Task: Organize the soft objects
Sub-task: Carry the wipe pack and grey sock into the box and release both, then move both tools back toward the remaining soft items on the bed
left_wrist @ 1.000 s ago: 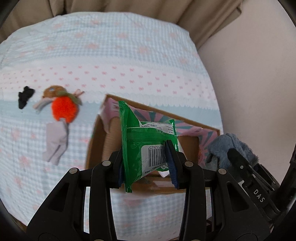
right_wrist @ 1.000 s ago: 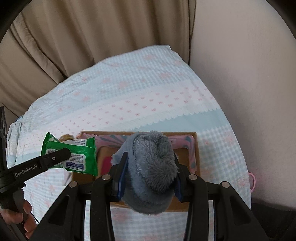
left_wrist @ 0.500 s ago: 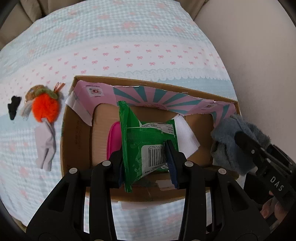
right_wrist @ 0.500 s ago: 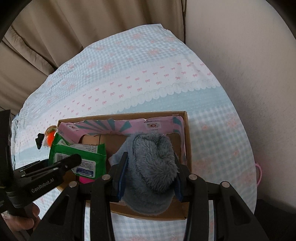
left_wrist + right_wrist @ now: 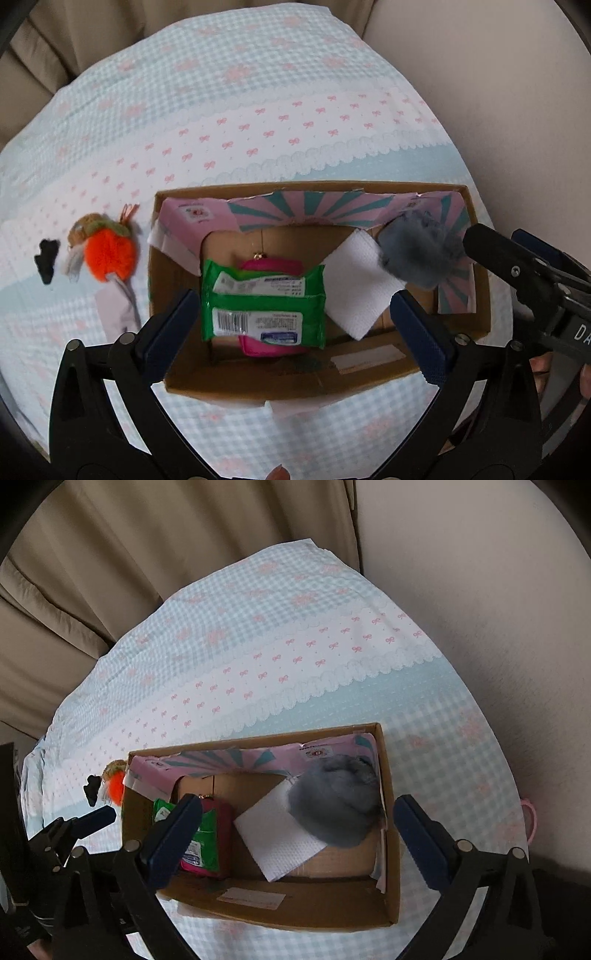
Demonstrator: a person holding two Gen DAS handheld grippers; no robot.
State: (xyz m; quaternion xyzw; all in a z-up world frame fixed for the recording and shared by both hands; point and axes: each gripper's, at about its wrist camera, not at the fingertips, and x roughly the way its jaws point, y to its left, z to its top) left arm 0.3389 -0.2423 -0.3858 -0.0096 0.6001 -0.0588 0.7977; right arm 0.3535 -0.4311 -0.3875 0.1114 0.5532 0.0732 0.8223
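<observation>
Left wrist view: a shallow cardboard box (image 5: 159, 280) is seen below the left hand-held gripper (image 5: 295, 325), whose jaws have just been opening and are now spread wide, with nothing pressed between the pads. The green wipes packet (image 5: 264, 302), glossy plastic and flat, lies inside the box at about 6 o'clock of its floor, on top of a pink pouch (image 5: 271, 266). A white quilted paper sheet (image 5: 360, 284) is laid at 3 o'clock of the packet, and the grey fluffy toy (image 5: 421, 251) is lodged in the box's corner at 2 o'clock, against the pink and teal striped lining. Outside the box's wall at 9 o'clock, an orange pompom doll (image 5: 107, 251) and a small black scrap (image 5: 47, 258) lie on the bed (image 5: 258, 122), which is covered with a checked blue sheet with pink bows and a scalloped band; wide bare sheet is left from 10 to 2 o'clock. In the right wrist view the right hand-held gripper (image 5: 295, 834) has likewise just been opening and is held spread, with nothing pinched; the grey toy (image 5: 336, 805) is seen round and furry in the box's corner at 1 o'clock. The bed's edge is met by a plain wall at 3 o'clock and by beige curtains (image 5: 147, 554) at 11 o'clock.
</observation>
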